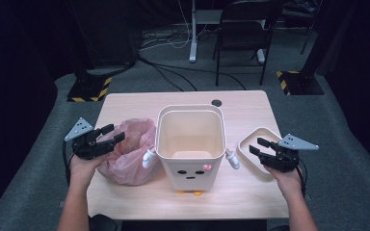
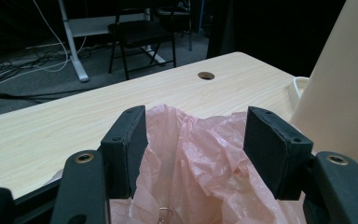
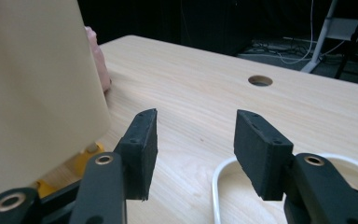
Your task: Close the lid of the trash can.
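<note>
A cream bin (image 1: 190, 144) with a small face on its front stands open at the table's middle. Crumpled against its left side lies a pink plastic bag (image 1: 127, 151). My left gripper (image 1: 116, 132) hovers at the bag's left edge; its jaws stand open, with the bag (image 2: 200, 158) behind and below them and no pad pressing on it. A cream lid (image 1: 260, 144) lies flat to the right of the bin. Just above the lid's near rim (image 3: 216, 186), my right gripper (image 3: 196, 140) is open with nothing between the jaws. The bin wall (image 3: 32, 93) rises at its left.
A cable hole (image 1: 216, 102) is set into the light wooden table (image 1: 250, 192) behind the bin. Beyond the table, on the grey floor, stand a black folding chair (image 1: 243, 33), a white desk leg (image 1: 192, 33) and loose cables.
</note>
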Motion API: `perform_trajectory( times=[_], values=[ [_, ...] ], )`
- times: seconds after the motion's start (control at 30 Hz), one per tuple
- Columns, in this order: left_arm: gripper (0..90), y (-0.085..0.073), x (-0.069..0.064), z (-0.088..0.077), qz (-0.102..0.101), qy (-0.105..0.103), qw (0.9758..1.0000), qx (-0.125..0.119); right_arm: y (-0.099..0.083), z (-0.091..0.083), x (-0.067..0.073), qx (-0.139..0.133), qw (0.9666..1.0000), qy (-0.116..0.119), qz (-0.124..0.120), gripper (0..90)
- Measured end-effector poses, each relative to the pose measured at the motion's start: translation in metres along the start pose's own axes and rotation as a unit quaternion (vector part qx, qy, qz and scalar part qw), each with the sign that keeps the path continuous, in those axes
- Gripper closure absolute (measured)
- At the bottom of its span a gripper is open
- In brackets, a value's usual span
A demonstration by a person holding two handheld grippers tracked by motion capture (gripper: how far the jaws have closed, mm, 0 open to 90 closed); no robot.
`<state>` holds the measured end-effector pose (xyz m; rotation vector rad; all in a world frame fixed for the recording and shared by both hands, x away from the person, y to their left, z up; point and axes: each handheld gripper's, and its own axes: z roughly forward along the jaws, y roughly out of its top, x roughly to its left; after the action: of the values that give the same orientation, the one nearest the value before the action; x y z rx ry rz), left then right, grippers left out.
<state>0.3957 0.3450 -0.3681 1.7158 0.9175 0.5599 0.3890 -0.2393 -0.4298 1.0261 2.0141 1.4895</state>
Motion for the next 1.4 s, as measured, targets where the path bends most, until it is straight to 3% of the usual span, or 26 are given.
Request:
perform_trajectory(
  times=[0.57,0.87,1.23,1.4],
  values=[
    [39.0,0.002,-0.003,0.005,0.006,-0.006,1.0,0.001,-0.026,0.006,-0.011,0.042,0.9986,-0.033,-0.004,51.2],
    [39.2,0.001,-0.004,0.006,0.008,-0.006,0.9999,0.001,-0.039,0.013,-0.012,0.074,0.9964,-0.038,-0.015,52.7],
    [39.6,0.001,-0.004,0.007,0.009,-0.006,0.9999,0.0,-0.047,0.018,-0.017,0.1,0.9941,-0.04,-0.01,53.5],
    [39.6,0.001,-0.004,0.007,0.008,-0.006,0.9999,0.001,-0.054,0.022,-0.022,0.112,0.9933,-0.028,0.002,56.0]
  ],
)
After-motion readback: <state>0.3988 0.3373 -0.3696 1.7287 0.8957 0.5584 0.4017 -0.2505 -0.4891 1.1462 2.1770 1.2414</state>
